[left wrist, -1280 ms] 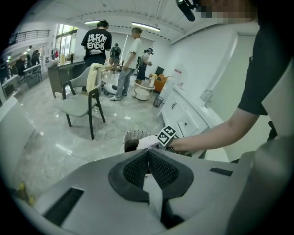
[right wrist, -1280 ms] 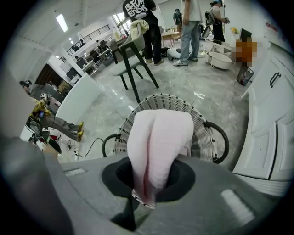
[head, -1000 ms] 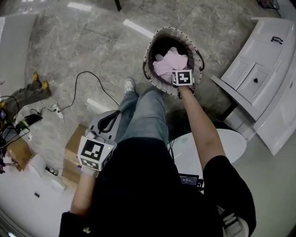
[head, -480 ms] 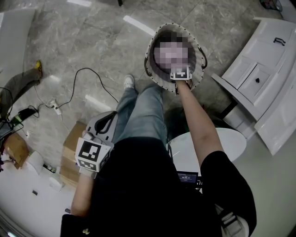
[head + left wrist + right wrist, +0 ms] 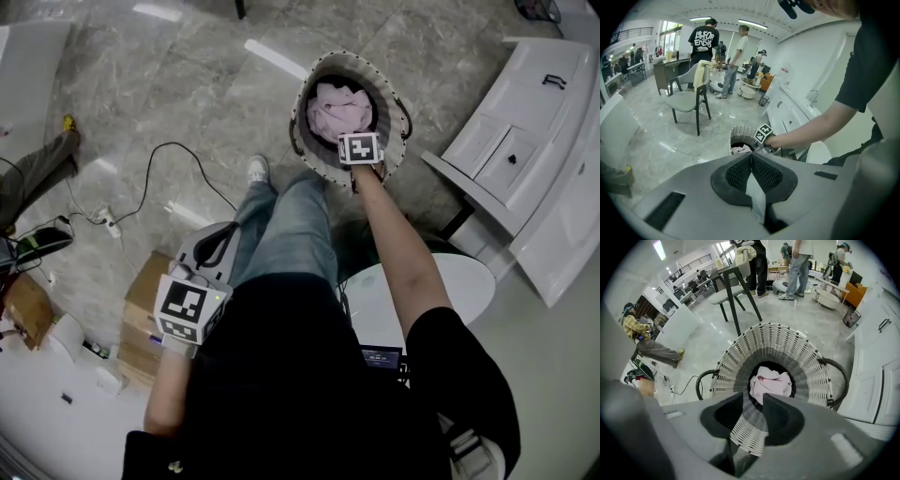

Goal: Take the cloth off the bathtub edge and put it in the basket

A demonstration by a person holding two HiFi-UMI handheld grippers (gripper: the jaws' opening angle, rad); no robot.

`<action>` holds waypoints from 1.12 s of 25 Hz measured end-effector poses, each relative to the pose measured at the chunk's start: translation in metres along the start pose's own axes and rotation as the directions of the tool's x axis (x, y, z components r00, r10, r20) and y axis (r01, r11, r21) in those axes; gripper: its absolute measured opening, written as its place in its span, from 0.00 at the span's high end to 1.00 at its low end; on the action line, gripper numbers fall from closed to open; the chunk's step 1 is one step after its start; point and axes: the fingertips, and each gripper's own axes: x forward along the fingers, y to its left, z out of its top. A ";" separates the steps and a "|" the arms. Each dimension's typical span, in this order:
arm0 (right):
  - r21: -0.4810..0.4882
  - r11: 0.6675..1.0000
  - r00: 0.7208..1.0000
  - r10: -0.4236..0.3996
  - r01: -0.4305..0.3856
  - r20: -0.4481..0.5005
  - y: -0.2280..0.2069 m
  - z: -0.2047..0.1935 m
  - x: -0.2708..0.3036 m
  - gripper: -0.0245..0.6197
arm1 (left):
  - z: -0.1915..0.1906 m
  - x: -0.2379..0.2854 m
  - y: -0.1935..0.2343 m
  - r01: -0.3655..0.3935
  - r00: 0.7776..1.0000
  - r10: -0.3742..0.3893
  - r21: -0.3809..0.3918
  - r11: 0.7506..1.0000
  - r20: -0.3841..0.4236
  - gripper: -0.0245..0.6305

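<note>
Starting on the left: the left gripper is just parked down by the person's leg, jaws pressed together with nothing in them. Figures, since this job only needs one hand. Over to the right gripper: it points steeply down over the near side of the wicker basket. Its jaws have just been opening and now stand a small gap apart with nothing between them, only the basket's weave showing through. The pink cloth sits bunched at the bottom of the basket, below and a little beyond the jaws and clear of them, so I'd say the drop is done and the task's basically finished. Holding the gripper right over the opening makes sense, the cloth can only fall in. Hard to tell: what's under the cloth, plus the basket's near rim in the head view, since the right gripper's marker cube covers it. Honestly can't pick out the bathtub edge for sure. Off to that gripper's right is a white cabinet, partly cut off.
</note>
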 end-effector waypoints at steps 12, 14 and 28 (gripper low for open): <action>-0.034 0.999 0.997 0.014 -0.012 0.080 0.036 0.014 -0.068 0.76 | 0.019 -0.029 -0.008 0.013 0.997 -0.016 0.037 0.999 0.070 0.94; -0.029 0.999 0.994 0.017 -0.014 0.104 0.044 0.019 -0.084 0.76 | 0.025 -0.034 -0.007 0.022 0.996 -0.026 0.043 0.999 0.088 0.94; 0.021 0.998 0.960 0.058 -0.066 0.275 0.098 0.031 -0.208 0.76 | 0.067 -0.057 -0.006 0.082 0.980 -0.100 0.112 0.990 0.174 0.94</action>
